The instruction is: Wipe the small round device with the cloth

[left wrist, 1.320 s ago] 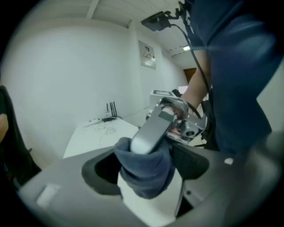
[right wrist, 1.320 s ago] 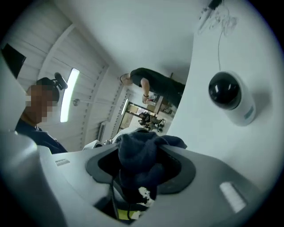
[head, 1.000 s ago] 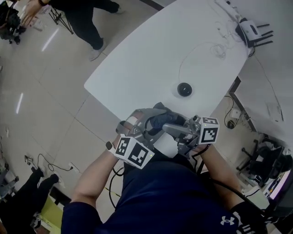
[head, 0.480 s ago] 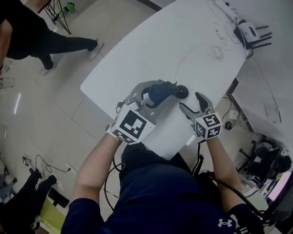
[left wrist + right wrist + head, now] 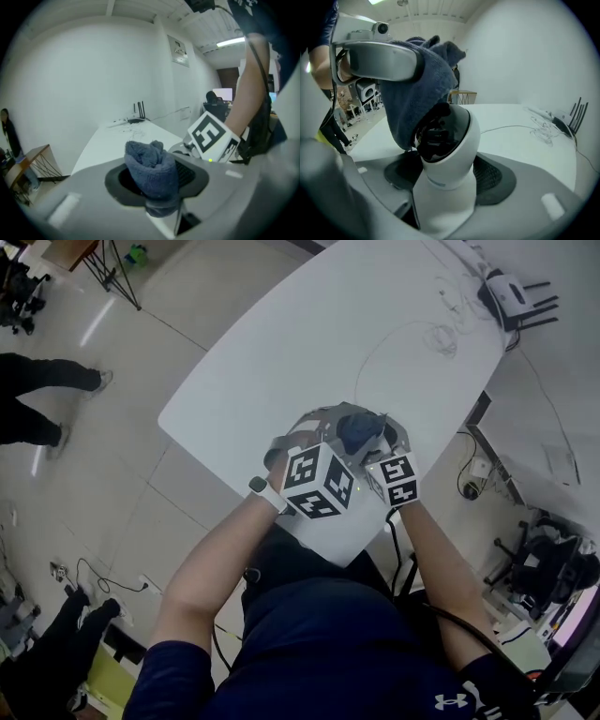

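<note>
My left gripper (image 5: 157,187) is shut on a bunched dark blue cloth (image 5: 152,166). In the right gripper view the small round device (image 5: 447,154), a white body with a black domed face, stands between the jaws of my right gripper (image 5: 447,180), which stay wide. The cloth (image 5: 417,93) hangs from the left gripper's jaw (image 5: 379,61) and rests against the device's upper left side. In the head view both grippers meet near the front edge of the white table (image 5: 281,362). There the cloth (image 5: 356,430) and the grippers hide the device.
A thin cable (image 5: 403,334) loops across the table towards a white router with black antennas (image 5: 511,301) at the far right corner. A person's legs (image 5: 47,399) show on the floor at the left. Chairs and cables lie beyond the table's right side.
Both grippers moved forward over the table and closed in on the device. The cloth now lies against it, and the right gripper has come around it. The bystander walked off to the left.
</note>
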Available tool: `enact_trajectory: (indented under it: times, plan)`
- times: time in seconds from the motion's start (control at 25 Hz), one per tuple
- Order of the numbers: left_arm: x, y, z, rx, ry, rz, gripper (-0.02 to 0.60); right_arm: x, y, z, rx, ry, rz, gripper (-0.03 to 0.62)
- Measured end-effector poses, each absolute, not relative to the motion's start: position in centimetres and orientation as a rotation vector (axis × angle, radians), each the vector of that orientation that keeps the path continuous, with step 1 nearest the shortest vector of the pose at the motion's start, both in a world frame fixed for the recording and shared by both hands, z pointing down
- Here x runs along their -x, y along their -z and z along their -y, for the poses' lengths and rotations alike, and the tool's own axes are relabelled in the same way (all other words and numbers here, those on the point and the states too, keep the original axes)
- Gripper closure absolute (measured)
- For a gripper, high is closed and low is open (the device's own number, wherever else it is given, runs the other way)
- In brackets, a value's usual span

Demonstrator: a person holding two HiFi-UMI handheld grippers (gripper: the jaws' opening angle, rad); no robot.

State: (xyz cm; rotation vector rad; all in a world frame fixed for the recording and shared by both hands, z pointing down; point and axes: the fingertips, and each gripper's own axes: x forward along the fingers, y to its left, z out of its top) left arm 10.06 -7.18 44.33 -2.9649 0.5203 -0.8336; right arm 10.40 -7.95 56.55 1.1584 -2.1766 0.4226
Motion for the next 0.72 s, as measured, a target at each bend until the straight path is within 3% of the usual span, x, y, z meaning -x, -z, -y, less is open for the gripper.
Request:
enact_trajectory:
  times: [0.32,0.52,0.72]
  plan:
    - [-11.9,-45.0,7.2,2.96,0.829,-0.594,0.445,-10.0,-55.8,8.1,-1.164,-0.434,2.185,0.256]
    - [-9.4,-47.5,10.9,3.419,0.657,-0.774,0.442,-10.5,-56.3,8.0,-1.163,-0.439,2.188,0.256]
    - [-6.6,-51.3,13.1,3.579,0.727,-0.984,0.442,-10.5,-56.4,8.0,-1.153,-0.437,2.193,0.256]
